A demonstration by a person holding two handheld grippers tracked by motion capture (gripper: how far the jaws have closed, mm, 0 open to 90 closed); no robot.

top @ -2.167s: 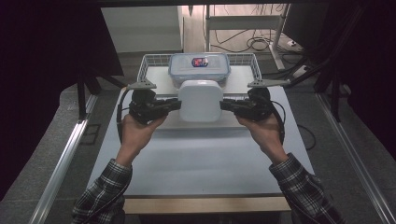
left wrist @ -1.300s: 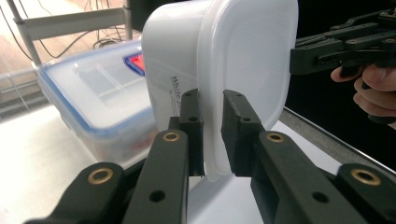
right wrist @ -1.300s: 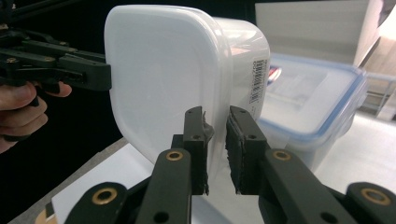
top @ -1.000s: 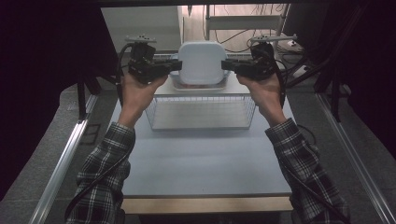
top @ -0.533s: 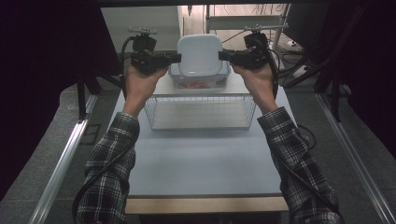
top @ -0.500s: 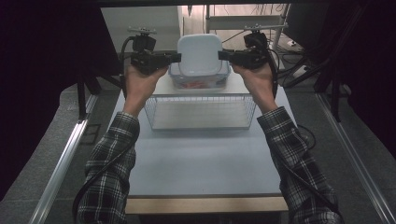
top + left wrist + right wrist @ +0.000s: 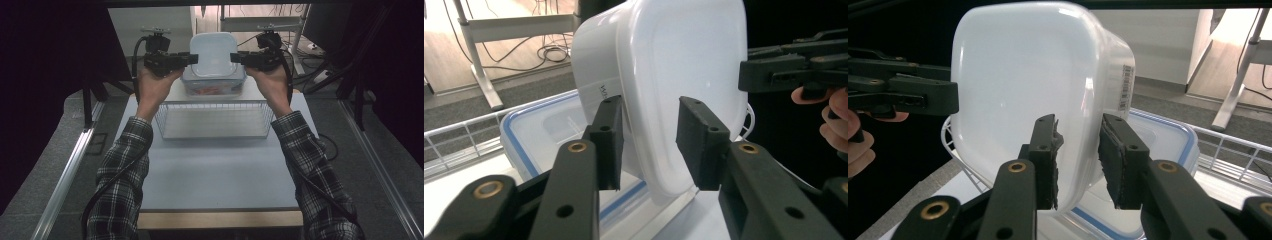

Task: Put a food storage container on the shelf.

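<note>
The wire basket (image 7: 214, 119) stands on the tabletop (image 7: 210, 175). Just behind the wire basket sits the lidded box (image 7: 212, 89), and the upturned container (image 7: 214, 55) rests on top of that box. The left gripper (image 7: 192, 58) is at the container's left edge, the right gripper (image 7: 235, 58) at its right edge.

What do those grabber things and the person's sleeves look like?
Both are black. The left gripper and right gripper each have two flat jaws with brass-coloured rivets and ridged pads, plus a trailing black cable. The sleeves are black-and-white plaid.
</note>
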